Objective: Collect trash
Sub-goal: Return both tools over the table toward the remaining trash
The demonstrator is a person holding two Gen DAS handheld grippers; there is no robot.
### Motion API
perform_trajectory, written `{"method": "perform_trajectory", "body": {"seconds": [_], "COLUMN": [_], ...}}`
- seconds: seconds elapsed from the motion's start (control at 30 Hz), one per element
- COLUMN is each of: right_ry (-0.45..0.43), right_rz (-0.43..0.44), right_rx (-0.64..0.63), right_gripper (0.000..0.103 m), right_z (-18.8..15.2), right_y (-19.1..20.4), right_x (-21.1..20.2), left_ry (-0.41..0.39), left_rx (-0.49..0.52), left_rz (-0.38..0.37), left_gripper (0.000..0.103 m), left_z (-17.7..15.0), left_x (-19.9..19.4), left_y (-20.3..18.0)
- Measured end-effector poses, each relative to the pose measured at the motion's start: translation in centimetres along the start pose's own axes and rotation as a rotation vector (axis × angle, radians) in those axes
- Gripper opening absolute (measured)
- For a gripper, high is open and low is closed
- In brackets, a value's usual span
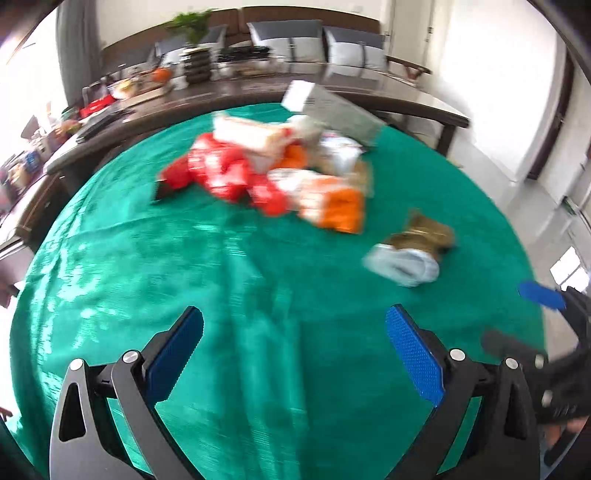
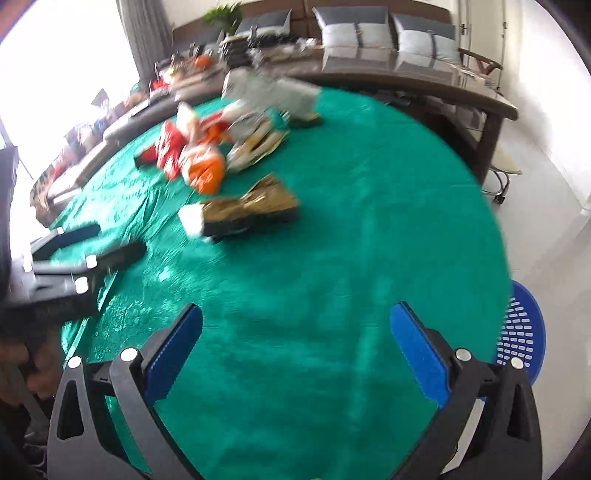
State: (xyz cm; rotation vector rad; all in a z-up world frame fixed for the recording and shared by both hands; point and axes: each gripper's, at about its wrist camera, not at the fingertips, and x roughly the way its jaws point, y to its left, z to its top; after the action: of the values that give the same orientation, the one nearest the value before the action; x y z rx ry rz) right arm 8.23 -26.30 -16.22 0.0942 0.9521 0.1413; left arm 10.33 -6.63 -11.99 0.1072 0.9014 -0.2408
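Note:
A heap of trash lies on the far half of the green tablecloth [image 1: 229, 280]: red wrappers [image 1: 218, 170], an orange packet [image 1: 340, 206] and a grey-white carton [image 1: 332, 107] at the back. A gold-brown wrapper with a pale crumpled piece [image 1: 410, 254] lies apart, nearer on the right. My left gripper [image 1: 295, 325] hovers open over bare cloth, well short of the heap. My right gripper [image 2: 295, 321] is also open and empty above the cloth, with the gold wrapper [image 2: 255, 206] ahead of it. Each gripper shows at the edge of the other's view. Both views are motion-blurred.
A blue slotted basket [image 2: 521, 332] stands on the floor beside the round table's right edge. Behind runs a long dark wooden table [image 1: 369, 88] cluttered with dishes, a potted plant [image 1: 192, 29] and cushioned seats. White floor lies to the right.

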Motion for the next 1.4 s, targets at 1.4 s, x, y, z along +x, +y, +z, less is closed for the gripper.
{"method": "perform_trajectory", "body": {"seconds": [1.4], "right_ry": [-0.006], "right_rz": [-0.142], "right_rx": [0.018], "right_gripper": [0.099], "right_z": [9.6], "right_y": [3.8], "right_x": [9.2], "left_ry": [0.063], "left_rx": [-0.108], "left_rz": [0.113], "left_gripper": [0.099], "left_z": [4.2], "left_x": [7.3], "left_y": [8.9]}}
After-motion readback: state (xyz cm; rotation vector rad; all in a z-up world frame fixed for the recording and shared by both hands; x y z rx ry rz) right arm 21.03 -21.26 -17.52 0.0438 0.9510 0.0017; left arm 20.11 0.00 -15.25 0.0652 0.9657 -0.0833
